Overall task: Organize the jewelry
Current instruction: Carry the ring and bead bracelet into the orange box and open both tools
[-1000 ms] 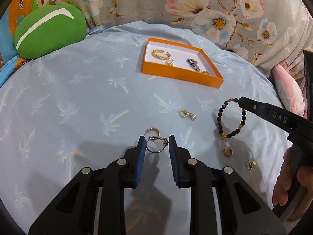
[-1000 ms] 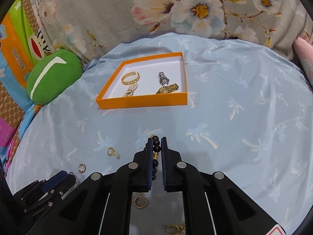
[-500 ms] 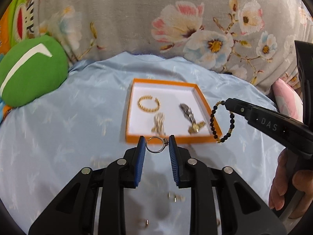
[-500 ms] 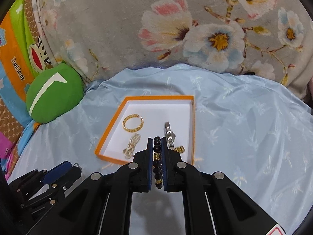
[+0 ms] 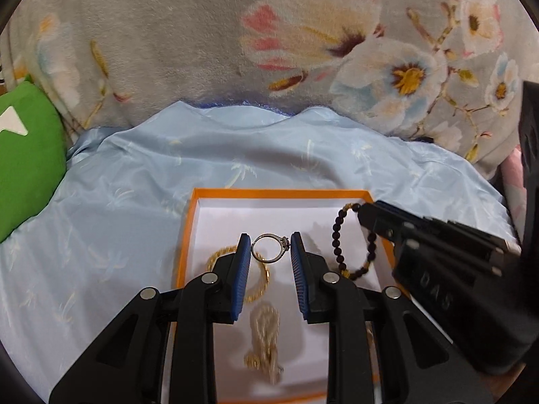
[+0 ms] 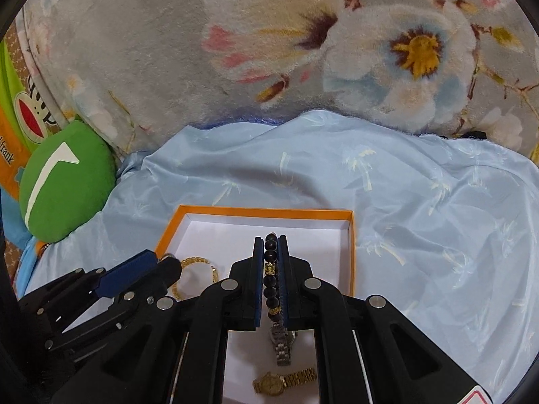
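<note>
An orange tray (image 5: 187,232) (image 6: 351,256) with a white floor lies on the blue cloth. My left gripper (image 5: 270,247) is shut on a thin silver ring (image 5: 269,248) and hangs over the tray. Under it lie a gold chain bracelet (image 5: 259,286) (image 6: 197,264) and a pale chain (image 5: 266,340). My right gripper (image 6: 270,245) (image 5: 365,217) is shut on a dark beaded bracelet (image 6: 271,279) (image 5: 338,235), which dangles over the tray's right side. A silver watch (image 6: 282,345) and a gold watch (image 6: 281,380) rest in the tray below it.
A floral grey blanket (image 5: 202,40) rises behind the blue palm-print cloth (image 6: 421,208). A green cushion (image 5: 23,161) (image 6: 64,181) sits at the left, with an orange printed bag (image 6: 13,128) behind it.
Both grippers have travelled forward from the loose jewelry on the cloth to above the orange tray, carrying the ring and the beaded bracelet. Neither grip has altered.
</note>
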The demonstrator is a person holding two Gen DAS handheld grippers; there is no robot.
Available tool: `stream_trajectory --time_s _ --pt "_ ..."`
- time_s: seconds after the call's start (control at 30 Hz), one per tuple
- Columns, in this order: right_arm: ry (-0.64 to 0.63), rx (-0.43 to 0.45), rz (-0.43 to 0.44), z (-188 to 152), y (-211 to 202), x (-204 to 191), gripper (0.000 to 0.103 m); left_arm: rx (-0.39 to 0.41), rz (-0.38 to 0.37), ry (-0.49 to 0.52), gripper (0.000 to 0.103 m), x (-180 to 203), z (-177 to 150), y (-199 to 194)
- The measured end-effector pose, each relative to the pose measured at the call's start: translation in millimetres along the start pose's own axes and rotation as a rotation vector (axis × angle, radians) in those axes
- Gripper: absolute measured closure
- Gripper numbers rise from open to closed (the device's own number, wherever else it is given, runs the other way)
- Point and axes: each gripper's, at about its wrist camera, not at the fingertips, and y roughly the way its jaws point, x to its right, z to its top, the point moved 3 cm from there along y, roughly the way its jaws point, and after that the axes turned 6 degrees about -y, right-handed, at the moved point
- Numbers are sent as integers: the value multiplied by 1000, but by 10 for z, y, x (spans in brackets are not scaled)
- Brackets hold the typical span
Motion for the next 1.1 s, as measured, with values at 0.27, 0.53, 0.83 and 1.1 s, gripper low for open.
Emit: stream_trajectory --time_s 0.27,0.53,0.83,1.1 --pt "-21 -36 -27 -64 246 118 95 -52 20 -25 79 -5 88 479" --pt "22 2 -33 -177 74 235 89 -5 27 -77 41 -71 104 361" --pt "4 50 -38 -450 -513 156 87 39 6 -132 41 -280 -18 -135" --pt "-8 53 -30 -1015 -1166 14 84 65 18 -131 41 -510 -499 -843"
